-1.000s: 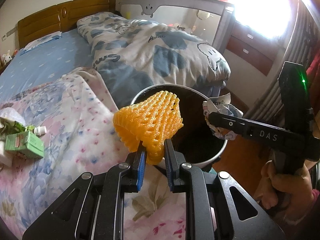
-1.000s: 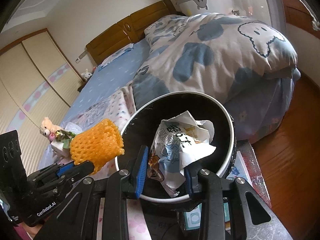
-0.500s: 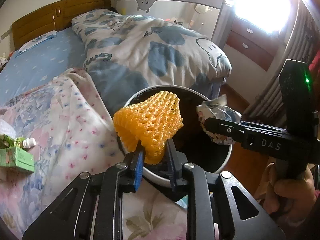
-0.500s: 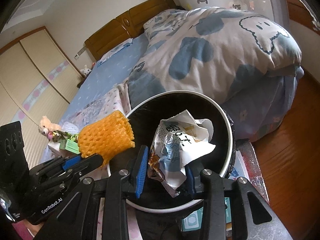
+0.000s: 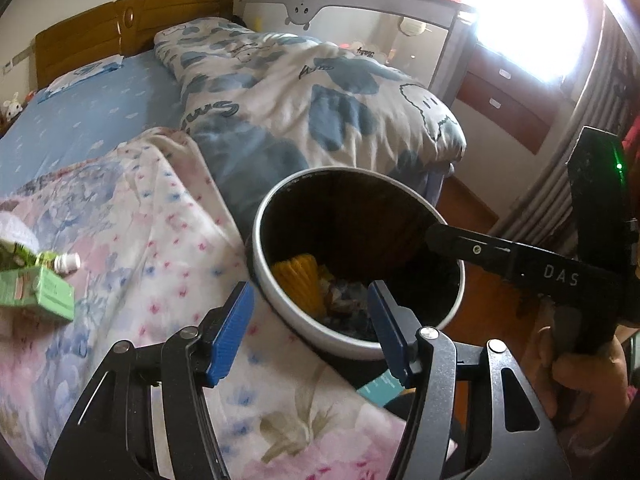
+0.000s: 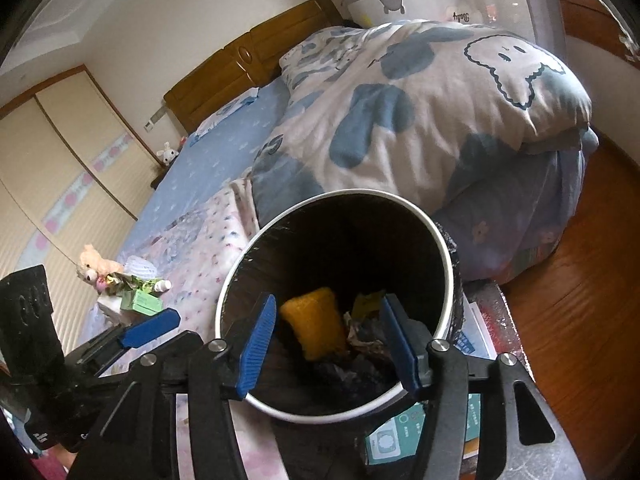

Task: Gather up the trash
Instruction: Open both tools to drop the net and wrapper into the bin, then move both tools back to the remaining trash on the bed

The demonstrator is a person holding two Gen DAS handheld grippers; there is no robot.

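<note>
Hovering spread apart and empty over the bin (image 5: 400,196), both the left tongs (image 5: 311,328) and right tongs (image 6: 329,344) have the orange foam net (image 6: 316,324) and crumpled wrapper (image 6: 366,330) lying below them. Remaining trash, the green carton (image 5: 40,292), sits far left on the bed (image 5: 120,240); approach it low, straddling its narrow sides.

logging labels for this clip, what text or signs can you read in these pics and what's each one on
"DAS": white letters on the right gripper arm, left wrist view.
"Baby": script on the crib panel.
"Sm…": partly legible blue lettering on the quilt, rest lost in folds.
Green box: print too blurred to read.
Teal box under the bin: characters too small to read.
Left gripper body: white letters cut off, unreadable.
</note>
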